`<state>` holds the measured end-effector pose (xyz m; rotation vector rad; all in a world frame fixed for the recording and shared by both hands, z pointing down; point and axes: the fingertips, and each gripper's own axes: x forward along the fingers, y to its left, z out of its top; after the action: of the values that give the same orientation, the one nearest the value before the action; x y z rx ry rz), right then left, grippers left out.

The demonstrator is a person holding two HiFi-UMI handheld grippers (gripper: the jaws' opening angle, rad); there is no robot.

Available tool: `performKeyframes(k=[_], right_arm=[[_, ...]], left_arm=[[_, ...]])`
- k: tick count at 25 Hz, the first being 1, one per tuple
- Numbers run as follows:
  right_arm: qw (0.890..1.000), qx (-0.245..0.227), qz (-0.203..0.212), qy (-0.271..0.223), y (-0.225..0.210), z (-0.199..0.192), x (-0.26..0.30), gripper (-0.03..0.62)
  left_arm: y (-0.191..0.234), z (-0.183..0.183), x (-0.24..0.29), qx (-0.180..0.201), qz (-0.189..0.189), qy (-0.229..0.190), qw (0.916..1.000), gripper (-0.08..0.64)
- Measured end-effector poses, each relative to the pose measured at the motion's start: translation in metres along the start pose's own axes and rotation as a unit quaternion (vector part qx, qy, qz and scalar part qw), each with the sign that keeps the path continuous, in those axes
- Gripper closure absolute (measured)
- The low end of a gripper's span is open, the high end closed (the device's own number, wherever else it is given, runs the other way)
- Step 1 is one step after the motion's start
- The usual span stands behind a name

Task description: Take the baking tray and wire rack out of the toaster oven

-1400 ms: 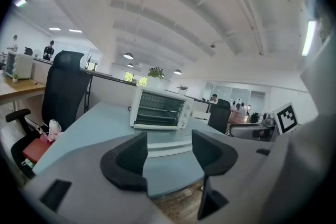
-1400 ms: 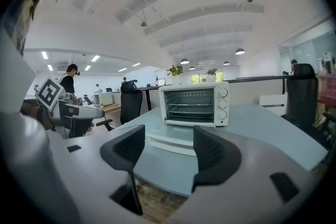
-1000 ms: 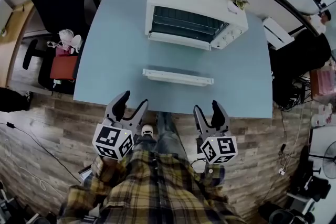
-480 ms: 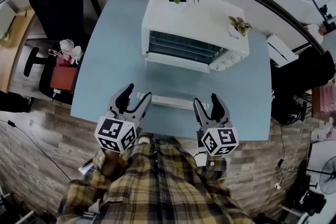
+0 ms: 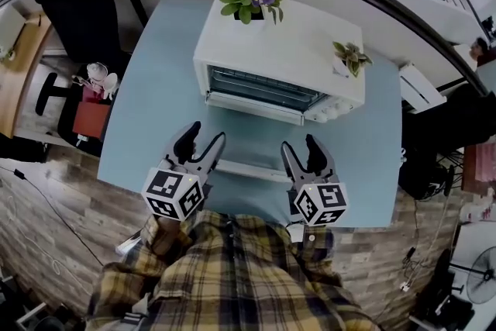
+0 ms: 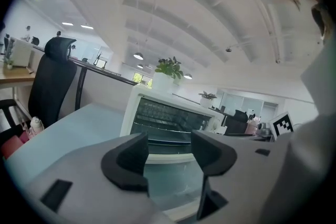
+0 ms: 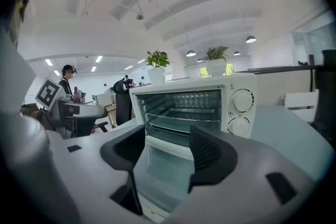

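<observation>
A white toaster oven [image 5: 279, 58] stands on the pale blue table [image 5: 155, 89] with its glass door [image 5: 256, 137] folded down toward me. Inside, a wire rack [image 7: 184, 117] spans the cavity, and a darker flat shelf [image 7: 176, 129] lies just below it; I cannot tell whether that is the baking tray. The rack [image 6: 163, 124] also shows dimly in the left gripper view. My left gripper [image 5: 203, 139] and right gripper [image 5: 301, 147] hover side by side over the door's front edge. Both are open and hold nothing.
A pot of purple flowers [image 5: 252, 0] and a small green plant [image 5: 350, 56] sit on the oven's roof. Two knobs [image 7: 241, 113] are on its right face. A black office chair [image 5: 77, 8] and a red stool [image 5: 91, 118] stand left of the table.
Both grippers have moved forward from over the floor to over the table's near edge and the open door. The oven now appears closer and lower in the head view.
</observation>
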<state>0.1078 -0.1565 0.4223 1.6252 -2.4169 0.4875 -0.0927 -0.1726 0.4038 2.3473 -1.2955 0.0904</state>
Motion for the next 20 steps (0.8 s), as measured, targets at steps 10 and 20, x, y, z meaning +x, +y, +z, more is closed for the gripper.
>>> performKeyframes(k=[10,20], right_arm=[[0.999,0.03,0.012,0.003,-0.017,0.0,0.016,0.323],[0.994,0.103,-0.028,-0.033,-0.033,0.001,0.025,0.324]], left_arm=[[-0.017,-0.006,0.035,0.008,-0.024,0.018,0.9995,0.319],[-0.014,-0.001,0.054,-0.024,-0.052,0.011,0.9983,0.324]])
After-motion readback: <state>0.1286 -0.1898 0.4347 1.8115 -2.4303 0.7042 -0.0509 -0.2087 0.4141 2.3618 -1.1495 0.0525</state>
